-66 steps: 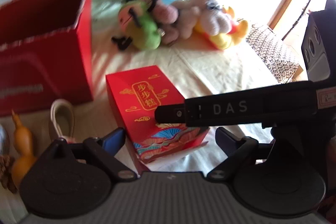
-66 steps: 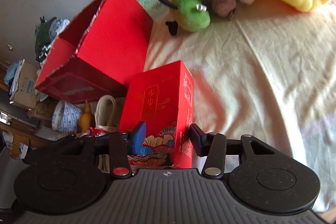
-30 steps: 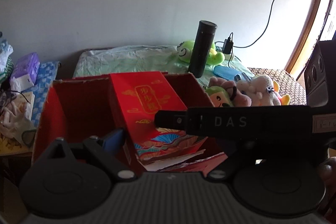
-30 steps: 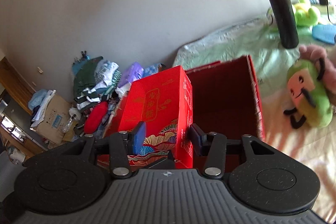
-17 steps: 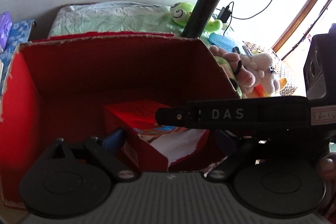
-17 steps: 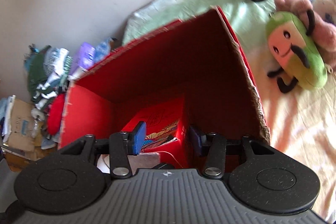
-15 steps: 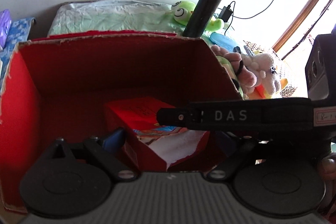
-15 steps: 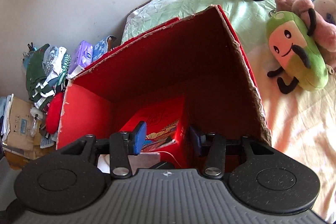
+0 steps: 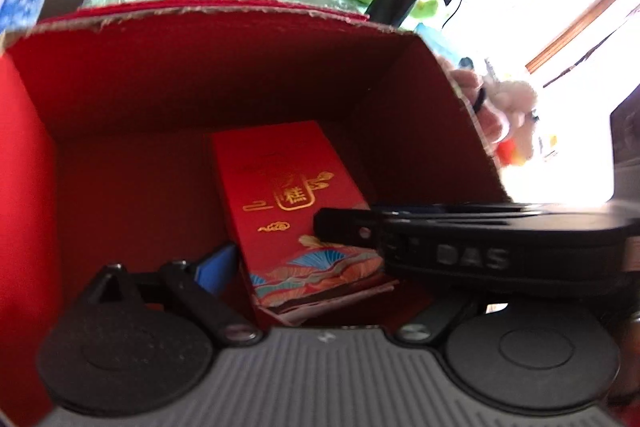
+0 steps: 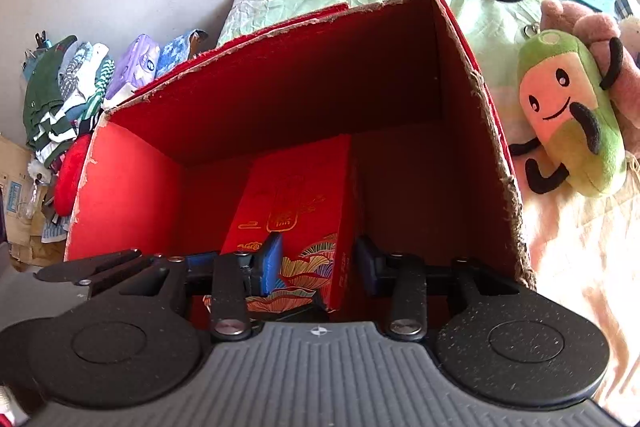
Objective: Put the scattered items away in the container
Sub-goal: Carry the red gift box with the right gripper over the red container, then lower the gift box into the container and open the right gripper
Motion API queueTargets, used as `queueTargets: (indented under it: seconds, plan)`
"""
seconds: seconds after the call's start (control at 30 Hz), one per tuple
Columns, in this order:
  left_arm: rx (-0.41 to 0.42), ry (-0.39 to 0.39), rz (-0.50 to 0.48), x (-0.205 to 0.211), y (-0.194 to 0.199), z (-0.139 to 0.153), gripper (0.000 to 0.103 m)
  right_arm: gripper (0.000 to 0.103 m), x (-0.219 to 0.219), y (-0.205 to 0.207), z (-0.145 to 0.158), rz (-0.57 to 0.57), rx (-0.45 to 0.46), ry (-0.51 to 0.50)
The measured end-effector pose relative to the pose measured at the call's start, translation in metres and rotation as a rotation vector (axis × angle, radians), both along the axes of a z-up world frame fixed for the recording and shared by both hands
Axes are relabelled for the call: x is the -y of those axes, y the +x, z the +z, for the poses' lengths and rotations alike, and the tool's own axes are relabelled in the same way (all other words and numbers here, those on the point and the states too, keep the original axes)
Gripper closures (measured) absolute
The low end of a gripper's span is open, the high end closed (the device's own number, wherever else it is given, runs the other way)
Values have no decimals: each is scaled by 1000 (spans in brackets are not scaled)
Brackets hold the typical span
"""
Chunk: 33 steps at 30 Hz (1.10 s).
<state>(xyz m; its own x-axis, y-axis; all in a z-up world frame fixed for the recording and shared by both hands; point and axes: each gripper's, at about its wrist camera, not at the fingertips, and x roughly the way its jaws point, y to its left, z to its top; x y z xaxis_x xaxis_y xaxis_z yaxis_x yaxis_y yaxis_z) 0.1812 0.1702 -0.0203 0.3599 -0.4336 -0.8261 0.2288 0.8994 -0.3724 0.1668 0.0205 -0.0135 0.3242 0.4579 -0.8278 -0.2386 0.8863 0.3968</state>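
Gift box [image 10: 296,203], red with gold lettering: lies inside the red cardboard container [image 10: 472,99], on its floor. Right gripper [image 10: 318,261]: reaches into the container, its fingers [image 10: 272,259] either side of the box's near end, having just been closing; whether they press on it cannot be told. Left gripper [image 9: 320,279]: fingers wide apart, straddling the box. Green plush toy [image 10: 568,115]: beside the container, outside.
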Motion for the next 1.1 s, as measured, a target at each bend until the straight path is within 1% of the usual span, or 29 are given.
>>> queueTargets:
  seconds: [0.13,0.27,0.37,0.5,0.6,0.73,0.9,1.1]
  plan:
    - [16,-9,-22,2,0,4,12,58,1,-8,8,0,57,-17]
    - [15,2,-34,6,0,4,12,60,8,-13,11,-20,85,6]
    - [-3,-12,-46,8,0,1,12,59,17,-15,18,-67,123,52]
    - [-12,-11,-65,15,-1,1,12,58,32,-19,30,-131,184,123]
    - [-17,-6,-70,21,1,1,10,58,41,-21,34,-179,214,137]
    - [-56,-3,-56,29,8,-3,10,58,55,-22,31,-212,195,179]
    - [-82,49,-7,27,8,-2,8,58,61,-31,32,-217,204,187]
    - [-175,43,59,21,20,-4,8,58,70,-42,34,-237,231,215]
